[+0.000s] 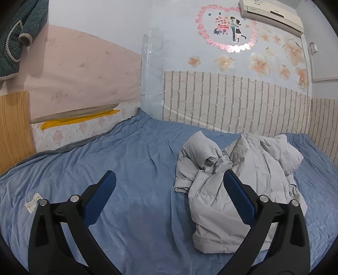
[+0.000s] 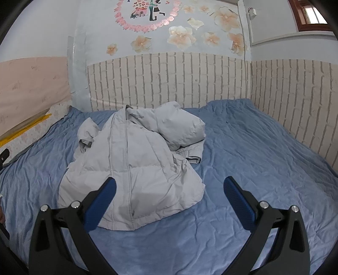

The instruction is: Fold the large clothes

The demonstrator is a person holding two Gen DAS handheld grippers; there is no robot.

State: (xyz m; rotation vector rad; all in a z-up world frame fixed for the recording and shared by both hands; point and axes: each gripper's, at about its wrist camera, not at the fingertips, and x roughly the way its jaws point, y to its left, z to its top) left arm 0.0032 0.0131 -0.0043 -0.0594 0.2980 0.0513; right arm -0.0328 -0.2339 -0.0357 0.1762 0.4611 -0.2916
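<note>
A light grey puffer jacket point(image 1: 232, 175) lies crumpled on a blue bedspread point(image 1: 126, 169). It shows right of centre in the left wrist view and left of centre in the right wrist view point(image 2: 135, 165). Its sleeves are bunched over the body. My left gripper point(image 1: 169, 177) is open and empty, held above the bed with its right finger point(image 1: 238, 196) in front of the jacket's near edge. My right gripper point(image 2: 169, 184) is open and empty, above the bedspread point(image 2: 253, 152), with its left finger point(image 2: 101, 203) in front of the jacket's hem.
A brick-pattern wall panel point(image 1: 232, 101) runs behind the bed and along its right side point(image 2: 295, 101). A wooden board point(image 1: 12, 127) stands at the left. A dark green quilted cloth point(image 1: 19, 31) hangs upper left. An air conditioner point(image 1: 270, 14) is mounted high.
</note>
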